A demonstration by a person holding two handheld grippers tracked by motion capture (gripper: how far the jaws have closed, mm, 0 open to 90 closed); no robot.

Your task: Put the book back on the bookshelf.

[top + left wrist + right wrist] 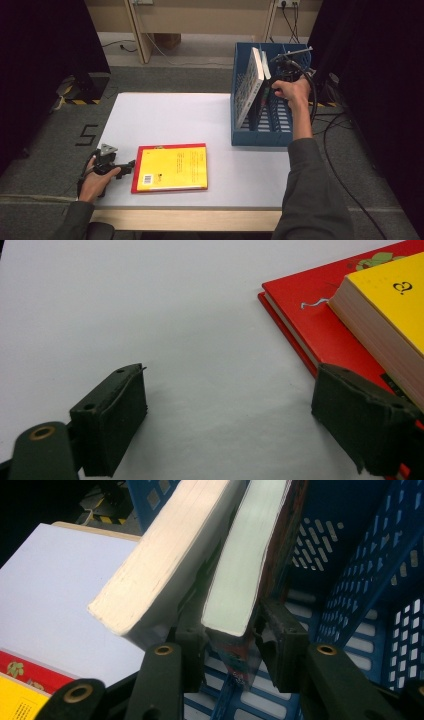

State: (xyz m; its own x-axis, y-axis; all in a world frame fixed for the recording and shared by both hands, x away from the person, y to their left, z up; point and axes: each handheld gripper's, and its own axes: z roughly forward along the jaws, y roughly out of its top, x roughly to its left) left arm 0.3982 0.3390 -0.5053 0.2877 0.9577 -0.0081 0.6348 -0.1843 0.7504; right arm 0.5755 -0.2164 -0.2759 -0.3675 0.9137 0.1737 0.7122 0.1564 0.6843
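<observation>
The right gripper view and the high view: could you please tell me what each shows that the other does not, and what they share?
Right gripper view: the right hand-held gripper with its jaws pressing either side of the green-edged book, page edges up close. High view: the left hand-held gripper beside the yellow book, the person's sleeves, and a mark like a 5 on the floor. Shared: the blue crate, the cream-edged book leaning in it, the white table, and the red book under the yellow one.
</observation>
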